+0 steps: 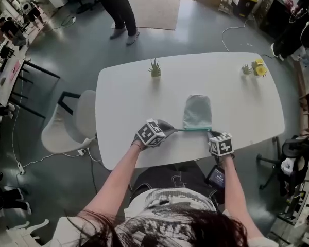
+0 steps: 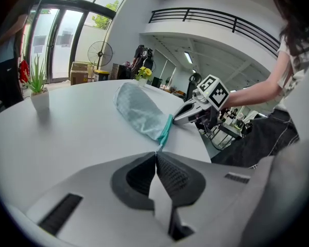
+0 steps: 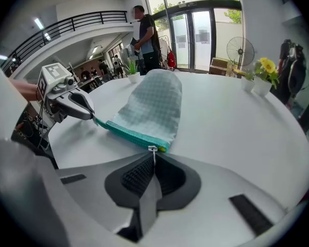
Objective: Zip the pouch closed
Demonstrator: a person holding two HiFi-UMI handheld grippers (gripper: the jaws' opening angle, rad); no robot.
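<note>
Left tongs are closed on the teal zipper tail of the pouch; right tongs pinch its zip pull. It lies flat on the white bench, centre frame in the head view.

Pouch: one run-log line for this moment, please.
pouch: flat on table | left gripper: shut on zipper end tab | right gripper: shut on zipper pull | zip: pull at right end

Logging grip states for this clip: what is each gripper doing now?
Left gripper: closed on the pouch's teal zipper end.
Right gripper: closed on the zipper pull.
</note>
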